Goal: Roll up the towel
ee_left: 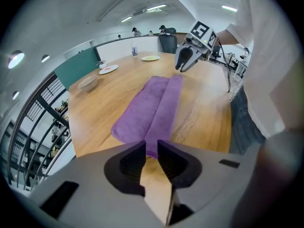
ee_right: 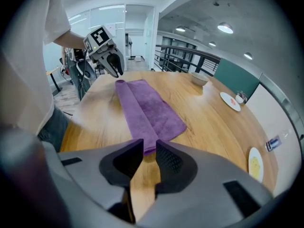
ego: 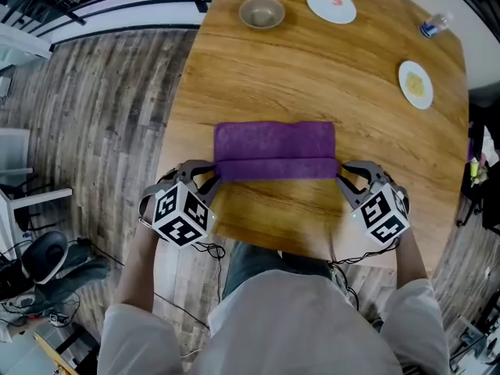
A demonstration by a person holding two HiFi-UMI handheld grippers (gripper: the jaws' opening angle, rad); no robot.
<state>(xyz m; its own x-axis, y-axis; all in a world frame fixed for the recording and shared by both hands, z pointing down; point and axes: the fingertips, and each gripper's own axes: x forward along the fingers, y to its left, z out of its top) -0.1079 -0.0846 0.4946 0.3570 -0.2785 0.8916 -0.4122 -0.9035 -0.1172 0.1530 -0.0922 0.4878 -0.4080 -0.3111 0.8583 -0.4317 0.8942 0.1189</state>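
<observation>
A purple towel (ego: 273,141) lies flat on the wooden table (ego: 258,76), its near edge turned over into a narrow fold (ego: 277,168) that runs from left to right. My left gripper (ego: 215,175) (ee_left: 151,146) sits at the fold's left end, jaws open by a narrow slit, with the towel's tip just at the fingertips. My right gripper (ego: 341,173) (ee_right: 149,146) sits the same way at the fold's right end, open by a small gap. Each gripper view shows the towel (ee_left: 152,108) (ee_right: 147,106) stretching away towards the other gripper.
At the table's far side stand a bowl (ego: 262,12), a white plate (ego: 331,5), a small bottle (ego: 433,25) and a plate with yellow food (ego: 416,83). The table's near edge is just behind the grippers. A chair (ego: 47,260) stands on the floor at left.
</observation>
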